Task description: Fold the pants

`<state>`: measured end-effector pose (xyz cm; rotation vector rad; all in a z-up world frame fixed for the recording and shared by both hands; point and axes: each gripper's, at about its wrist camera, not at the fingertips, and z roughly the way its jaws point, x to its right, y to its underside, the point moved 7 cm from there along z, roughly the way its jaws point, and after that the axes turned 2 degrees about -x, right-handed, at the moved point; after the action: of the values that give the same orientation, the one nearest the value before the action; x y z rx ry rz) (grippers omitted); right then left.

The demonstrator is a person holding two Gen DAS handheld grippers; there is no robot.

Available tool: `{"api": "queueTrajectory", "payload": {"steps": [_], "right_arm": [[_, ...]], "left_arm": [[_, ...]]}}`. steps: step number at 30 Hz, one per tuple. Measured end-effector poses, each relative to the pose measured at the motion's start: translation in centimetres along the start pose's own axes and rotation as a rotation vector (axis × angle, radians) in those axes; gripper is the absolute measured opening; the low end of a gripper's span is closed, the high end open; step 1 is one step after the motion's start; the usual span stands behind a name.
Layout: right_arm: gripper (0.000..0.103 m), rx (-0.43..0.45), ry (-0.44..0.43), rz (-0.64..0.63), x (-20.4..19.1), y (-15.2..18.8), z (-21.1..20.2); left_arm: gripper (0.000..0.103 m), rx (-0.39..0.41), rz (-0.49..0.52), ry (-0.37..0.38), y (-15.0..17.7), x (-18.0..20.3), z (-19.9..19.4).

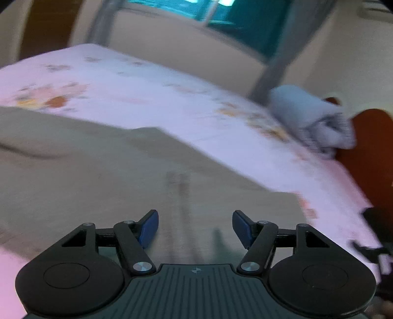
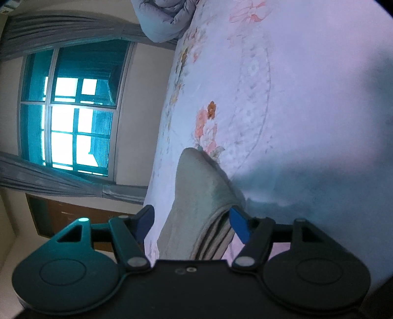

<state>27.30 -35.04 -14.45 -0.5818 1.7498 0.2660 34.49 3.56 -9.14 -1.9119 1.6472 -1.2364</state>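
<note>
Beige pants [image 1: 103, 171] lie spread on a pink floral bedsheet [image 1: 152, 98]. My left gripper [image 1: 195, 227] is open and empty, hovering just above the pants cloth. The left wrist view is blurred. In the right wrist view, which is rolled sideways, my right gripper [image 2: 191, 224] is open, with a folded edge of the pants [image 2: 196, 196] lying between its blue fingers [image 2: 239, 225]; layered cloth edges show beside the right finger. The jaws stand wide apart and do not pinch the cloth.
A rolled grey-blue blanket [image 1: 312, 117] sits at the bed's far right corner, also seen in the right wrist view [image 2: 164, 19]. A window [image 2: 73, 117] with grey curtains lies beyond the bed. A brown headboard [image 1: 373, 152] stands at the right edge.
</note>
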Motion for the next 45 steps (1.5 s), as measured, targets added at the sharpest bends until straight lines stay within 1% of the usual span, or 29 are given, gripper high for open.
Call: {"api": "queueTrajectory", "payload": {"steps": [1,2,4,6,8,10,12,13,14,15,16,18,20,23,25,26,27,28,31,33,34,35,36,38,39,40,42,44,45], "right_arm": [[0.061,0.004,0.002,0.003,0.0,0.0,0.1],[0.061,0.007,0.003,0.001,0.0,0.0,0.2],[0.061,0.005,0.005,-0.004,-0.1,0.1,0.2],[0.061,0.005,0.004,-0.005,-0.1,0.1,0.2],[0.061,0.014,0.003,0.0,0.1,-0.1,-0.1],[0.061,0.02,0.002,0.007,0.2,-0.2,-0.3],[0.061,0.021,0.008,0.001,0.2,-0.2,0.0],[0.061,0.02,0.01,-0.005,0.1,-0.2,0.1],[0.061,0.019,0.011,-0.009,0.1,-0.1,0.1],[0.061,0.018,0.013,-0.013,0.1,-0.1,0.1],[0.061,0.017,0.014,-0.013,0.1,0.0,0.1],[0.061,0.017,0.014,-0.007,0.2,-0.1,0.1],[0.061,0.021,0.011,-0.001,0.3,-0.3,0.0],[0.061,0.018,0.01,-0.012,0.1,-0.1,0.0],[0.061,0.015,0.01,-0.02,0.0,-0.1,0.0],[0.061,0.015,0.01,-0.018,0.0,-0.1,0.0],[0.061,0.016,0.008,-0.016,0.0,-0.1,-0.1],[0.061,0.018,0.007,-0.014,0.1,-0.2,-0.1],[0.061,0.018,0.01,-0.012,0.1,-0.2,-0.1],[0.061,0.016,0.009,-0.02,0.0,-0.2,-0.1],[0.062,0.015,0.01,-0.022,0.0,-0.2,-0.1],[0.062,0.014,0.01,-0.022,0.0,-0.2,0.0],[0.062,0.013,0.009,-0.023,0.0,-0.2,0.0],[0.062,0.01,0.013,-0.027,0.0,-0.2,0.2],[0.062,0.009,0.013,-0.027,0.0,-0.1,0.2],[0.062,0.009,0.012,-0.026,-0.1,-0.1,0.3],[0.062,0.008,0.011,-0.021,0.0,-0.1,0.2],[0.063,0.01,0.002,-0.019,0.0,-0.2,0.0],[0.064,0.013,-0.001,-0.019,0.0,-0.3,-0.1]], "left_arm": [[0.066,-0.011,0.015,0.024,-0.1,0.5,0.3],[0.066,-0.033,0.018,0.022,0.0,0.7,0.9],[0.065,-0.104,-0.029,0.038,0.7,0.4,2.6],[0.065,-0.144,-0.075,0.038,1.4,-0.1,3.6],[0.065,-0.141,-0.085,0.067,1.4,0.1,3.7],[0.065,-0.152,-0.096,0.071,1.6,0.0,4.1],[0.064,-0.154,-0.169,0.095,1.6,-0.9,4.5],[0.046,-0.155,-0.193,0.099,1.8,-0.9,4.6],[0.028,-0.158,-0.201,0.083,1.9,-1.1,4.8],[0.004,-0.17,-0.202,0.07,2.1,-1.3,5.0],[0.004,-0.167,-0.217,0.092,2.1,-1.5,4.9],[0.004,-0.141,-0.176,0.102,2.1,-1.1,4.2],[0.004,-0.109,-0.155,0.118,1.7,-0.6,3.2],[0.004,-0.073,-0.131,0.114,0.9,-0.7,2.3],[0.004,-0.057,-0.136,0.083,1.0,-1.4,2.3],[0.004,-0.065,-0.144,0.079,1.2,-2.0,2.5],[0.004,-0.103,-0.152,0.07,1.6,-2.4,3.4],[0.004,-0.113,-0.15,0.052,2.0,-2.6,4.1],[0.004,-0.1,-0.176,0.056,2.4,-3.1,4.5],[0.004,-0.089,-0.167,0.058,1.8,-2.7,3.9],[0.004,-0.062,-0.141,0.067,1.1,-2.1,3.3],[0.004,-0.045,-0.104,0.059,0.6,-1.8,2.9],[0.004,-0.049,-0.084,0.05,0.3,-1.5,3.1],[0.004,-0.106,-0.078,0.026,0.9,-2.2,4.4],[0.005,-0.122,-0.07,0.013,1.3,-2.6,5.1],[0.008,-0.122,-0.082,0.019,1.6,-3.0,5.4],[0.009,-0.122,-0.104,0.036,1.5,-3.1,5.0],[0.018,-0.118,-0.097,0.016,1.2,-2.8,4.3],[0.037,-0.108,-0.07,-0.005,0.9,-2.5,3.8]]}}
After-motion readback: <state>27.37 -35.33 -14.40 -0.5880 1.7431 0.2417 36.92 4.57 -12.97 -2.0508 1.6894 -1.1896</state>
